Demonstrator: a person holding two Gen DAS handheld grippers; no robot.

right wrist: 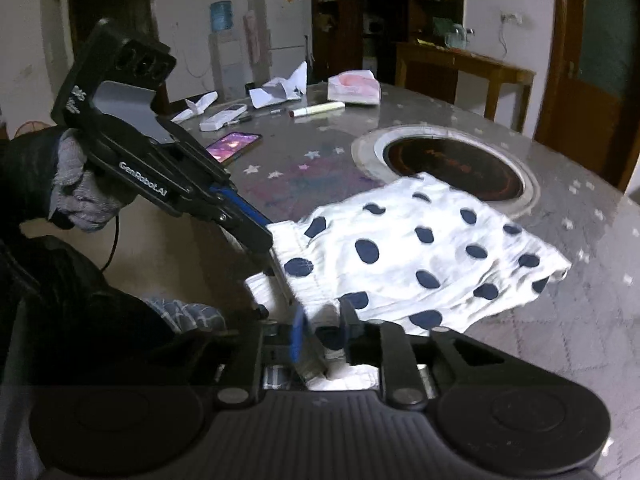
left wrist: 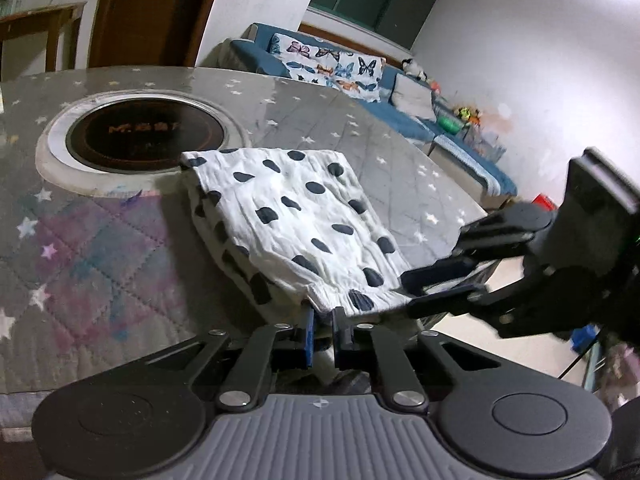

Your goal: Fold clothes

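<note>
Both grippers sit at the near hem of the folded garment point(left wrist: 296, 224), a white piece with dark navy spots, lying in layers on the desk point(left wrist: 100, 272) with its far corner overlapping the rim of the round inset hotplate point(left wrist: 144, 136). The left gripper point(left wrist: 322, 322) has its jaws nearly closed, and the gathered white hem runs down between the blue-edged fingers point(left wrist: 308, 334); it looks pinched there, thin as the cloth is. In the right wrist view that same tool comes in from the left, held by a hand in a grey knit glove point(right wrist: 80, 188), and its black body carries white lettering that reads "GenRobot.AI", with a smaller mark higher up too blurred to read. The right gripper point(right wrist: 322, 330) stands with its jaws narrowly apart, cloth bunched between them at the near edge, though whether the pads actually press on it cannot be told from here. The hotplate's dark glass shows an orange logo beginning with "M", the rest too soft to make out. The desk cover is grey quilting scattered with white stars and a purple-pink stain. Farther back on it lie a phone point(right wrist: 232, 146) with its screen lit, a white remote-like box point(right wrist: 222, 118), crumpled paper point(right wrist: 280, 88), a pale marker point(right wrist: 318, 110) and a pink-and-white tissue pack point(right wrist: 354, 86). Beyond the desk, a blue sofa point(left wrist: 400, 116) carries a butterfly-print cover.
</note>
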